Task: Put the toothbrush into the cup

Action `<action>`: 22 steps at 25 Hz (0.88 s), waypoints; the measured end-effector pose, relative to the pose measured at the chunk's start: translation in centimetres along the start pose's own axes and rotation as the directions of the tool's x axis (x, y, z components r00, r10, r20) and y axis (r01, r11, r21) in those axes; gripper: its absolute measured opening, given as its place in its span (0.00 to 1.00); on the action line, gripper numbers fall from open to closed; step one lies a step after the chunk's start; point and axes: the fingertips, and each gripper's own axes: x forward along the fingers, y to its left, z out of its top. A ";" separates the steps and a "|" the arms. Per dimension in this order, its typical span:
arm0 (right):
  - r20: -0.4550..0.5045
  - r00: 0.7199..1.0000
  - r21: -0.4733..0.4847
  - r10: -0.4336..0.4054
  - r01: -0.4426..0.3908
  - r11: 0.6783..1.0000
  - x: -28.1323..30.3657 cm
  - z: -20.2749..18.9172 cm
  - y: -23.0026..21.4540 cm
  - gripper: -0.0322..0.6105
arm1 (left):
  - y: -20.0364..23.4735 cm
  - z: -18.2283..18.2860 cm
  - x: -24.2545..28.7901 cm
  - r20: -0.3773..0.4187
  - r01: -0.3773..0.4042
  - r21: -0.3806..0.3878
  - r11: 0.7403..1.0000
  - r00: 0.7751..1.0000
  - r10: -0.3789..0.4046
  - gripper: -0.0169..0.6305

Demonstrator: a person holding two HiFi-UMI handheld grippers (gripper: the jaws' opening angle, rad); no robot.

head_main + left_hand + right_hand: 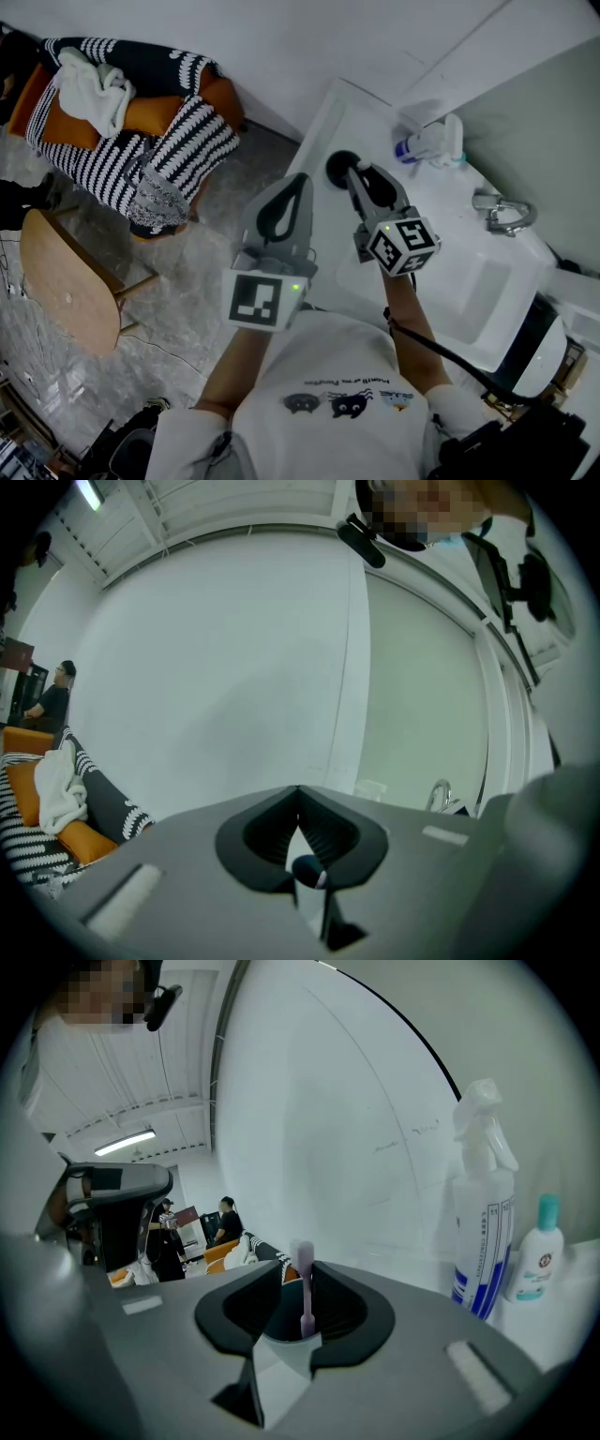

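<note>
My right gripper (298, 1269) sat mid-frame in its own view with the jaws released. They stood apart and did not press on the toothbrush (306, 1290), which stood upright in the dark cup (281, 1321) between them. I judged the drop done. The jaws straddled the cup, probably so the brush could settle before any pull-back. In the head view the cup sat upper centre on the white counter (356, 122). My left gripper (298, 797) hung left of it, out of the way, its tips clenched together on nothing.
</note>
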 end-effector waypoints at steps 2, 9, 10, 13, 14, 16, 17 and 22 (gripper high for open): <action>-0.001 1.000 -0.004 -0.004 0.004 1.000 0.0 0.0 -0.1 0.22 | 0.0 0.0 0.0 0.001 -0.001 0.002 1.000 1.000 0.001 0.03; -0.001 1.000 -0.010 -0.019 0.019 1.000 -0.1 0.2 -0.4 0.29 | 0.0 0.0 0.0 0.001 -0.001 0.003 1.000 1.000 0.001 0.03; 0.000 1.000 -0.011 -0.022 0.022 1.000 -0.2 0.2 -0.5 0.30 | 0.0 0.0 0.0 0.002 -0.001 0.003 1.000 1.000 0.001 0.03; 0.003 1.000 -0.012 -0.030 0.030 0.999 -0.2 0.3 -0.7 0.32 | 0.0 0.0 0.0 0.002 0.000 0.006 1.000 1.000 0.000 0.03; 0.004 0.999 -0.011 -0.032 0.032 0.999 -0.2 0.3 -0.8 0.33 | 0.0 0.0 0.0 0.001 0.000 0.007 1.000 1.000 0.000 0.03; 0.006 0.999 -0.010 -0.036 0.036 0.999 -0.3 0.3 -0.9 0.34 | -0.1 0.0 0.0 0.000 0.000 0.009 1.000 1.000 0.000 0.03; 0.008 0.999 -0.010 -0.038 0.038 0.999 -0.3 0.4 -0.9 0.35 | -0.1 0.1 0.0 0.000 0.000 0.008 1.000 1.000 0.000 0.03; 0.010 0.999 -0.008 -0.050 0.050 0.999 -0.5 0.5 -1.4 0.38 | -0.2 0.1 0.1 0.003 0.000 0.011 1.000 1.000 0.000 0.03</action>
